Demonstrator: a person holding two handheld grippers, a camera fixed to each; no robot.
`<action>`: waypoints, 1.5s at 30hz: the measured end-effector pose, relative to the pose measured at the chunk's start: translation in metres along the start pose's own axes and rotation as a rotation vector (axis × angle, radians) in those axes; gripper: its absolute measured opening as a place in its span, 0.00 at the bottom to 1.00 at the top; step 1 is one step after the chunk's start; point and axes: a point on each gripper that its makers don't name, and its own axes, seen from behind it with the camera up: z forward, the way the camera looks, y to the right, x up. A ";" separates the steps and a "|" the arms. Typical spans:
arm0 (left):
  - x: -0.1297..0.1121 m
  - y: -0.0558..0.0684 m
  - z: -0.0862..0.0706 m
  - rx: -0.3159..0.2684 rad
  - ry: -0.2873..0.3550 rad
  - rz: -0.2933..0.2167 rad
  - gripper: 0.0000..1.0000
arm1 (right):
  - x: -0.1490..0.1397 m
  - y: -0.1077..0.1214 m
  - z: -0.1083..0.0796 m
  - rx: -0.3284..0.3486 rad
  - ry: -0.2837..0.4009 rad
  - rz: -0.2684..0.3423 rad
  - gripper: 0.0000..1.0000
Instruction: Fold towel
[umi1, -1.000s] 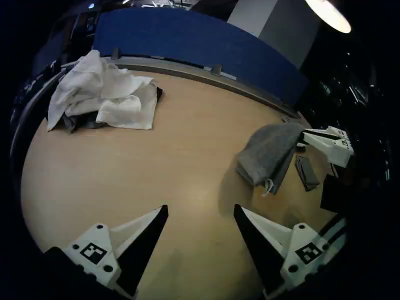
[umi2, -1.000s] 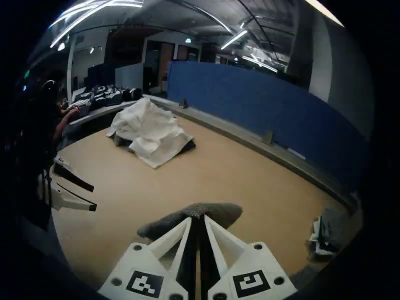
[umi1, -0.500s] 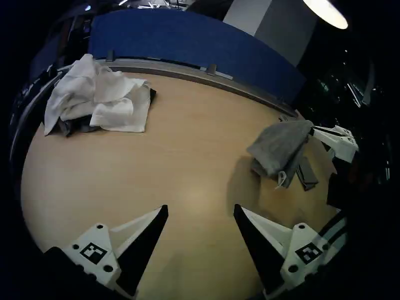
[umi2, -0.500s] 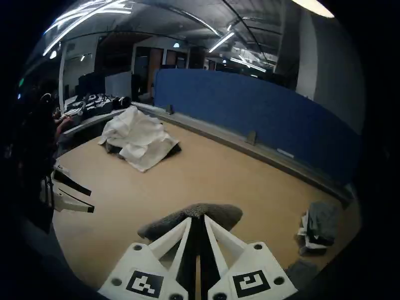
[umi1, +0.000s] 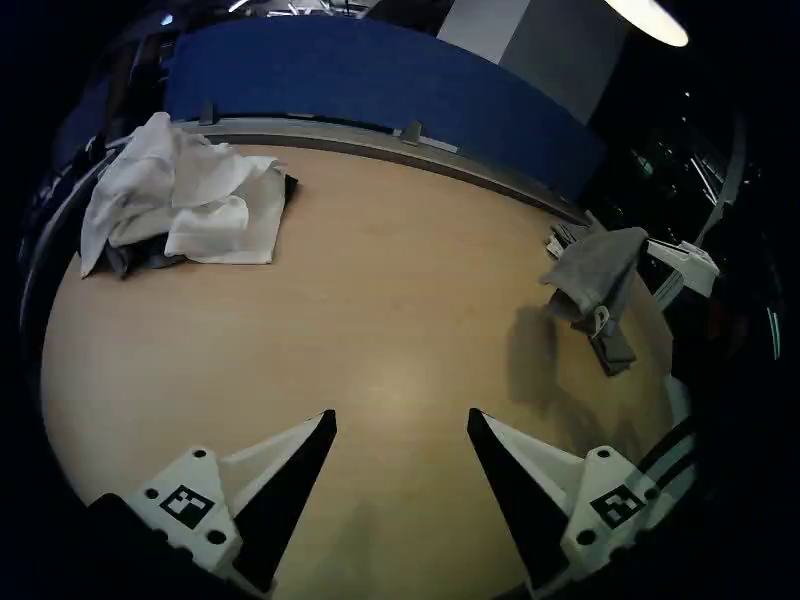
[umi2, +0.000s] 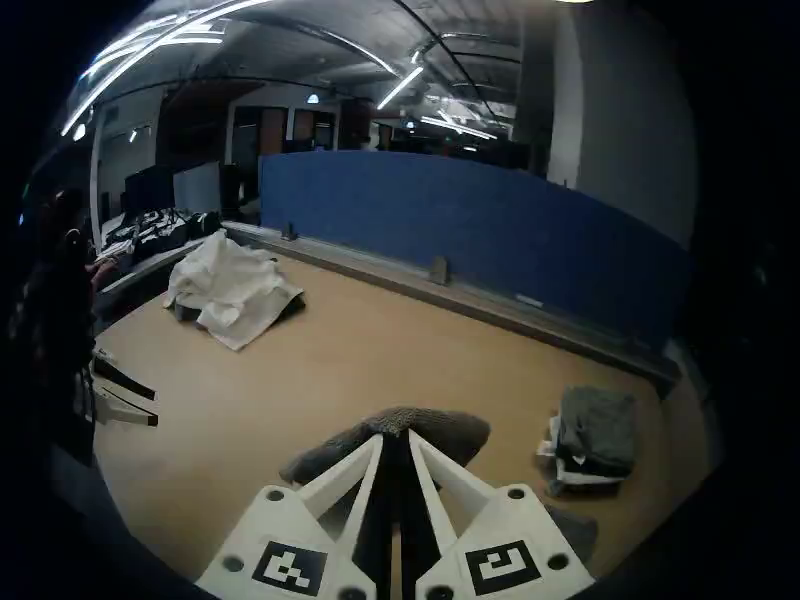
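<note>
Right gripper (umi2: 398, 437): white plastic fingers pressed together, pinching a soft grey terry towel (umi2: 432, 422). The cloth bunches in a rounded hump over the fingertips. In the left gripper view that towel (umi1: 597, 268) hangs limp in a folded drape from the right gripper (umi1: 688, 262), clear of the table, with a small loop dangling at its lower edge.

Left gripper (umi1: 400, 412): fingers spread wide, dark inner faces, nothing between them. It is poised over the smooth pale wooden tabletop (umi1: 380, 300). In the right gripper view it sits far off to the left (umi2: 125, 392).

Far ahead and left of the left gripper: crumpled heap of white cloths (umi1: 185, 190), creased and peaked, something darker under it.

Ahead and right of the right gripper: small stack of folded grey towels (umi2: 597, 428), squared edges, a white layer beneath.

Beyond both, along the table's far edge: long blue fabric-faced partition (umi2: 470, 225).
</note>
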 end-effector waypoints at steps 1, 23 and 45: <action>0.000 0.001 0.000 0.000 0.000 0.001 0.98 | 0.000 0.006 -0.001 -0.005 0.000 0.003 0.02; -0.007 0.016 0.002 0.006 -0.012 0.035 0.98 | -0.016 0.119 -0.018 -0.127 -0.021 0.048 0.02; -0.009 0.029 0.001 0.020 -0.014 0.050 0.98 | -0.048 0.157 -0.006 -0.147 -0.043 0.090 0.02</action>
